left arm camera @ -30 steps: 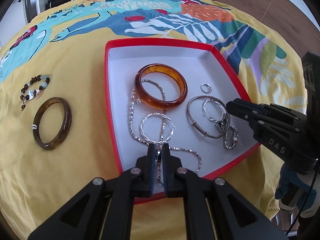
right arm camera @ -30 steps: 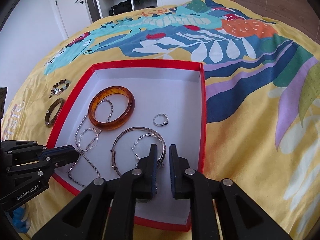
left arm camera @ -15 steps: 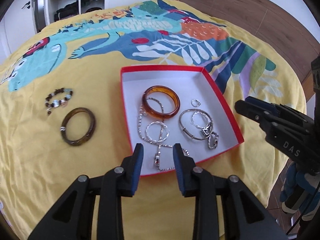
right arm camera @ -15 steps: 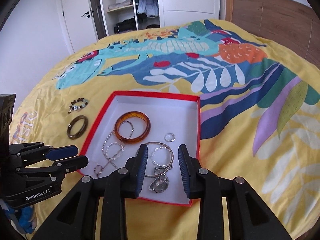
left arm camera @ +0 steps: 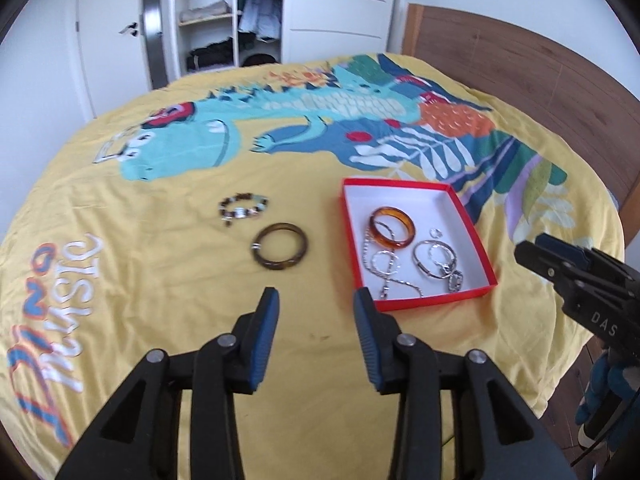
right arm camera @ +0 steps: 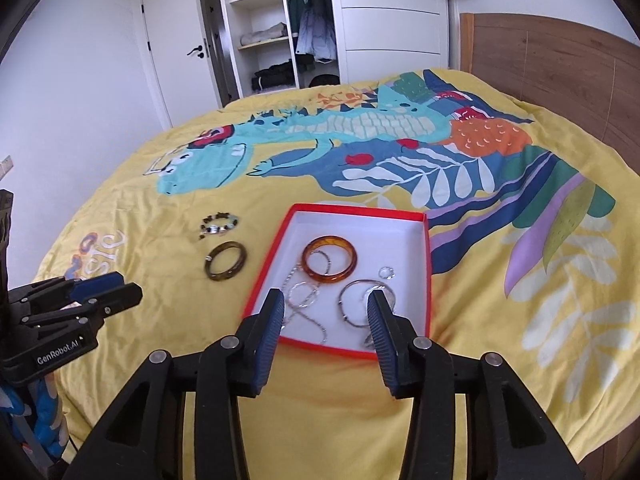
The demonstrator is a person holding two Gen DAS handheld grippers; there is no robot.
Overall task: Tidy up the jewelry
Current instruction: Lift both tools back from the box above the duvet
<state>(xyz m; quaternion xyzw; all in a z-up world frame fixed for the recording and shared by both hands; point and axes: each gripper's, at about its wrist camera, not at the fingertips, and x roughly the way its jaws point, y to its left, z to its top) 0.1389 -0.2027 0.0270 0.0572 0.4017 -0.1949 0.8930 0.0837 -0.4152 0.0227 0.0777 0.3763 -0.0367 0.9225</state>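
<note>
The red box (left arm camera: 416, 240) is sitting open on the yellow bedspread (left arm camera: 160, 280), and most of the jewelry is already lying inside it: an amber bangle (left arm camera: 393, 227) toward the far side, a small ring (left arm camera: 436, 233) beside it, a silver bangle (left arm camera: 435, 258) with a pendant piece at its near edge, and a silver chain (left arm camera: 386, 270) looping across the near left part. Two pieces are still waiting outside, well apart from the box on its left: a dark brown bangle (left arm camera: 281, 251) and, just beyond it, a beaded bracelet (left arm camera: 243, 208). Judging from this, the sorting looks mostly done, with those two left to bring in.

The left gripper (left arm camera: 316, 312) is hovering above the bedspread between the dark bangle and the box, its jaws standing wide with nothing between them. The right gripper (right arm camera: 326, 312) is hanging over the near edge of the box, jaws likewise parted and empty.

A second ago both grippers were low inside the box with jaws nearly closed, the left one on the chain and the right one at the pendant piece. Since then both pairs of jaws have been opening and the grippers have been pulling up and back, so the box is now looking small and far. The chain and pendant are lying released in the box.
</note>
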